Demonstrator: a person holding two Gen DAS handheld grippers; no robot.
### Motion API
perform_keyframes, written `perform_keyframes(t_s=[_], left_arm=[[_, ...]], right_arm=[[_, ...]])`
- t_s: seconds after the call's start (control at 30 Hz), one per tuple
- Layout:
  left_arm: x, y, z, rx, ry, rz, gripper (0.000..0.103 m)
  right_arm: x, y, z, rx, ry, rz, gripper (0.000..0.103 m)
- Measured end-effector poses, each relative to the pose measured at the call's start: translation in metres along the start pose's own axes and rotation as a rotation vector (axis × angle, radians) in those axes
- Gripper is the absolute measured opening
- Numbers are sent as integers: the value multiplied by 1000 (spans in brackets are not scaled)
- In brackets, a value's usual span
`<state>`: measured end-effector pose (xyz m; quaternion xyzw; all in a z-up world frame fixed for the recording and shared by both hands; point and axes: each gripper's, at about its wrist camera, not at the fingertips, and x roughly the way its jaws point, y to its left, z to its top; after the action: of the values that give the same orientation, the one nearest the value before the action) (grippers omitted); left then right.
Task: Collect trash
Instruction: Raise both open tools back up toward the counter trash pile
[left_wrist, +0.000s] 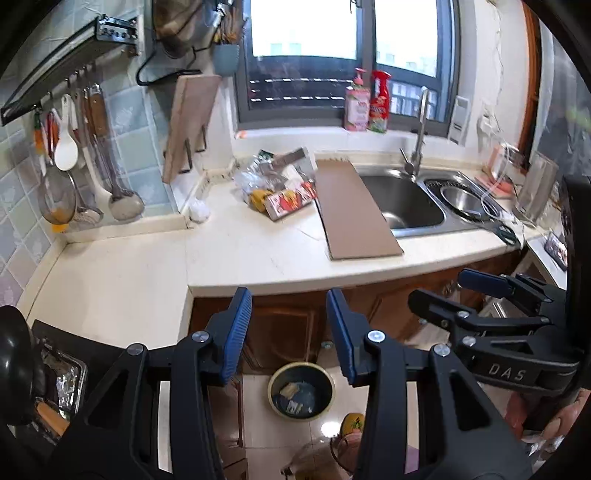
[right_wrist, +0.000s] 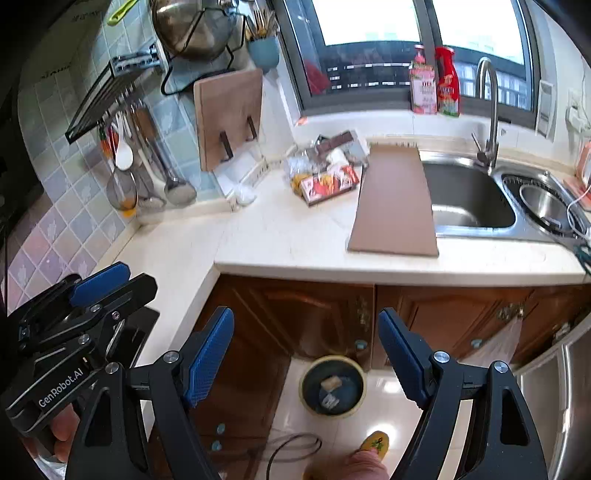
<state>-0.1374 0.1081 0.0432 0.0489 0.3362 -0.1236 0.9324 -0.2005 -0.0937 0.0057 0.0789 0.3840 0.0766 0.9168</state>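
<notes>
Kitchen tabletop carries the trash pile at frame centre, above and ahead of both empty tools, left tool half-open, right tool wide, bin on the floor below.

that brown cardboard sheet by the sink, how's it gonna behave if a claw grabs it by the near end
The cardboard sheet looks thin and flat, so it is probably light and may sag if lifted by one end. It lies flat with little edge to grip, so it may be hard to pinch. One long edge overlaps the sink, so a push could tip it in.
</notes>
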Motion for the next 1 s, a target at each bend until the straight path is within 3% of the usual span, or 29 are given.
perform_keyframes(t_s=[0.17, 0.33, 0.67, 0.83, 1.0], left_arm=[[25, 15, 14, -41, -6, 43, 39], [83, 26, 37, -92, 54, 90, 39], [242, 39, 107, -210, 177, 119, 39], [322, 32, 139, -160, 216, 149, 39], [411, 10, 160, -12, 284, 184, 40]], right_arm=[[16, -6, 31, 2, -8, 20, 81], [68, -26, 73, -5, -9, 62, 81], [220, -93, 189, -1, 94, 132, 82], [310, -122, 241, 27, 195, 177, 82], [388, -147, 275, 30, 237, 195, 82]])
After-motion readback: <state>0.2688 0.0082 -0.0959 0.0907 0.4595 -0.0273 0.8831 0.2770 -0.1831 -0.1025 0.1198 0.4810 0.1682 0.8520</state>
